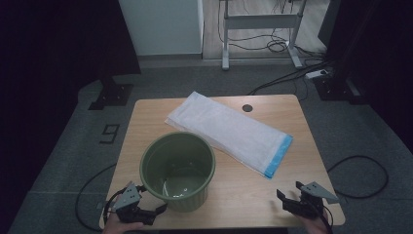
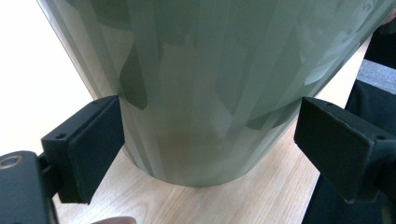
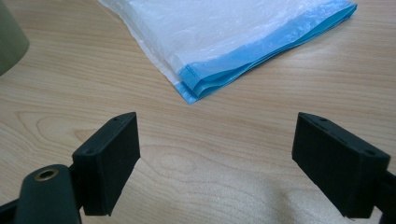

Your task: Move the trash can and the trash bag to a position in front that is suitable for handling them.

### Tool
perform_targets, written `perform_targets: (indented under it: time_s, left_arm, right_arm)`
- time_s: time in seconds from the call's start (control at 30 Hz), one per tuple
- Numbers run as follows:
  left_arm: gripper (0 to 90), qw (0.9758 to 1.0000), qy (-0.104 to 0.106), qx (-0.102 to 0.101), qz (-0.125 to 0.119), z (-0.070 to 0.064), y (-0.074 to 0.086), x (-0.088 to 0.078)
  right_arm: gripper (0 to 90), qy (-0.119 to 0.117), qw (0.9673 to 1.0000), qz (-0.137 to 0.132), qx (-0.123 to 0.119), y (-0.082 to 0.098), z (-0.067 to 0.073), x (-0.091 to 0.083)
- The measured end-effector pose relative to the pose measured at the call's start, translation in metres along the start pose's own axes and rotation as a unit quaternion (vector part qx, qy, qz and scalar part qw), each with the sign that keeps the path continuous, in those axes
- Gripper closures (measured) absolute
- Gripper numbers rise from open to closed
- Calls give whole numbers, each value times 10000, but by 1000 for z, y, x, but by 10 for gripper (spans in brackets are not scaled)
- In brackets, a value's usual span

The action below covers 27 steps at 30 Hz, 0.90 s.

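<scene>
Green ribbed plastic bin (image 1: 178, 170): upright near wooden table's (image 1: 146, 117) front-left corner, between wide-open left gripper (image 1: 148, 207), one pad touching. Folded white blue-edged plastic bag (image 1: 229, 131): table centre. Right gripper (image 1: 289, 191): wide open, empty, front-right corner.

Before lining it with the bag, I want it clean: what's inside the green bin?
The green bin looks empty, its bare shiny bottom showing. Its near inner wall is hidden by the rim.
</scene>
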<state>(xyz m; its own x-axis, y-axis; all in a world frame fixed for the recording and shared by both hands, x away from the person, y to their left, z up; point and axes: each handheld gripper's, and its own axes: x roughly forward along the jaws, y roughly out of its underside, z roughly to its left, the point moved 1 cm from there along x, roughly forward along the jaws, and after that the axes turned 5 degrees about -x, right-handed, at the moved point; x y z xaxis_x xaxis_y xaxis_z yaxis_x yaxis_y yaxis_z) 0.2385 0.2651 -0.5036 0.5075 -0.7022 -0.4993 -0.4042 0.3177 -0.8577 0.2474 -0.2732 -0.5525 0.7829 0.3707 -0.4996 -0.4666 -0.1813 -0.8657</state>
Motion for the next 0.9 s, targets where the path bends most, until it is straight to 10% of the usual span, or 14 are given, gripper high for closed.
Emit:
perform_targets:
  time_s: [0.9]
  left_arm:
    - [126,9992,349,-13,206,-12,-45,72]
  right_arm:
    - [157,-141,9996,5,-256,-5,7,8]
